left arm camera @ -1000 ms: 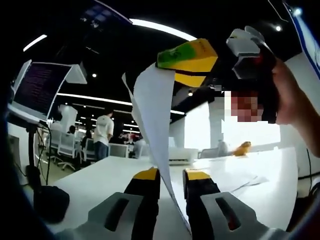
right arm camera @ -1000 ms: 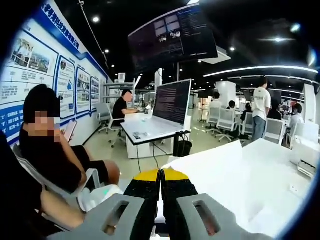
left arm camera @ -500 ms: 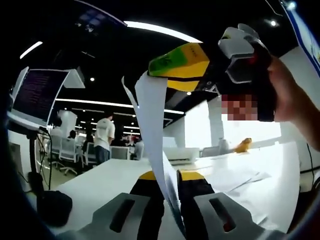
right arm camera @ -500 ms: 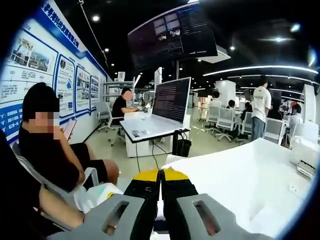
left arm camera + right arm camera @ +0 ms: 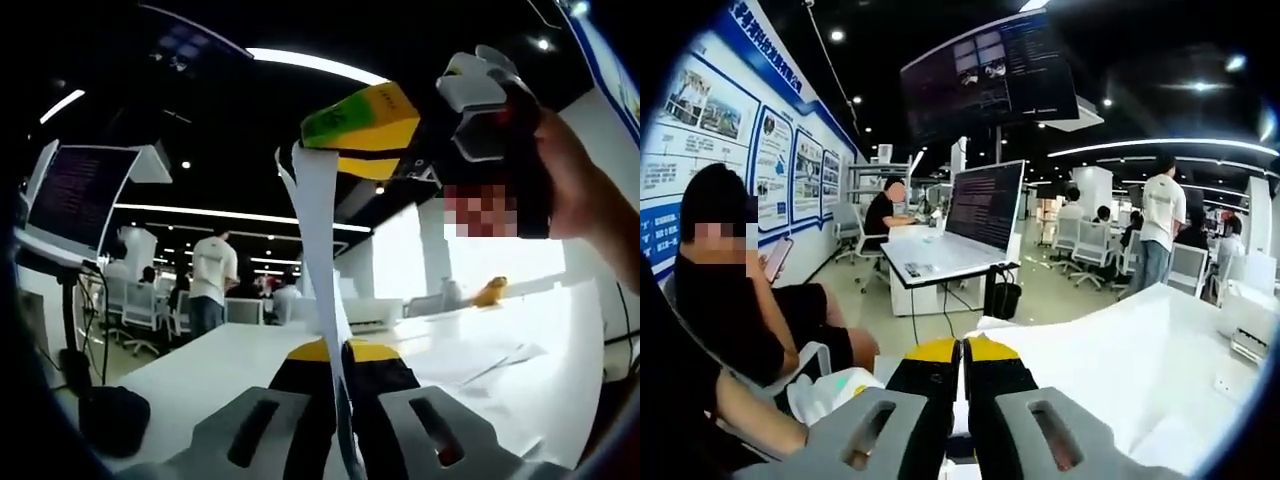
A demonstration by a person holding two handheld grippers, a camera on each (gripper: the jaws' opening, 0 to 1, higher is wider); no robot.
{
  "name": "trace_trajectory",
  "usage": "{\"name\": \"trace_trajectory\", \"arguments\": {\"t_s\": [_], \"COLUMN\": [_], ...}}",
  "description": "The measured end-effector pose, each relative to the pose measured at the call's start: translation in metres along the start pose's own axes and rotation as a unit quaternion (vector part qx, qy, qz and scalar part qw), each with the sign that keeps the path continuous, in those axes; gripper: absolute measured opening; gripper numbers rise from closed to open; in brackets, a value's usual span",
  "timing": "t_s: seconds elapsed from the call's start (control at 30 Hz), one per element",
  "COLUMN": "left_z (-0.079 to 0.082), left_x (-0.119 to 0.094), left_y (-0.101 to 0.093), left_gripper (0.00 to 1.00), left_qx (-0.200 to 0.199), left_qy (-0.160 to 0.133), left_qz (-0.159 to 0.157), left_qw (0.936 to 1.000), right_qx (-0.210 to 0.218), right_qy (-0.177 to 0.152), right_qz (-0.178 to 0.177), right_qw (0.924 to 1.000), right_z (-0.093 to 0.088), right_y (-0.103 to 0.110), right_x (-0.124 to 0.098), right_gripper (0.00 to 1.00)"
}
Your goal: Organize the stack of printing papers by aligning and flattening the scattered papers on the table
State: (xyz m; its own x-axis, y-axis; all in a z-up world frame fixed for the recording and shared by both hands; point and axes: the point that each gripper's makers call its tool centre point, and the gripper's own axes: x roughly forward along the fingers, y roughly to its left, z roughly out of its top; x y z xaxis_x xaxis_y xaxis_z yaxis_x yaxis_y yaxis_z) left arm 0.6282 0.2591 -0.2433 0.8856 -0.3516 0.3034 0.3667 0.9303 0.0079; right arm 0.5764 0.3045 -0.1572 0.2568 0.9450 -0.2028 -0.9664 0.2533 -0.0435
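Jaws of both grippers pinch one sheet of paper (image 5: 318,250) held upright in the air: the left gripper (image 5: 335,352) closes on its lower edge, the right gripper (image 5: 961,348) on its top. More scattered papers (image 5: 480,362) lie beyond the left jaws on the white table (image 5: 200,360). The step looks like carrying a stray sheet; next, lowering it squarely onto the pile.

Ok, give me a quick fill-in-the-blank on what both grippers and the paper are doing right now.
The left gripper has its jaws closed on a sheet of ____.
The right gripper pinches that paper at its ____ end.
Held between them, the sheet stands nearly ____ above the table.

Missing words: paper; upper; upright
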Motion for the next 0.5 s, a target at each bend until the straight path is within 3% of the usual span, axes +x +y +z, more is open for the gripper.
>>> {"name": "trace_trajectory", "arguments": {"t_s": [0.5], "left_z": [-0.0014], "left_x": [-0.0009], "left_y": [0.0046], "left_gripper": [0.06], "left_qx": [0.0], "left_qy": [0.005], "left_qz": [0.011], "left_qw": [0.9999], "right_qx": [-0.01], "right_qy": [-0.024], "right_qz": [-0.011], "right_qw": [0.9996], "right_z": [0.0045], "right_y": [-0.0049], "right_x": [-0.005], "right_gripper": [0.12]}}
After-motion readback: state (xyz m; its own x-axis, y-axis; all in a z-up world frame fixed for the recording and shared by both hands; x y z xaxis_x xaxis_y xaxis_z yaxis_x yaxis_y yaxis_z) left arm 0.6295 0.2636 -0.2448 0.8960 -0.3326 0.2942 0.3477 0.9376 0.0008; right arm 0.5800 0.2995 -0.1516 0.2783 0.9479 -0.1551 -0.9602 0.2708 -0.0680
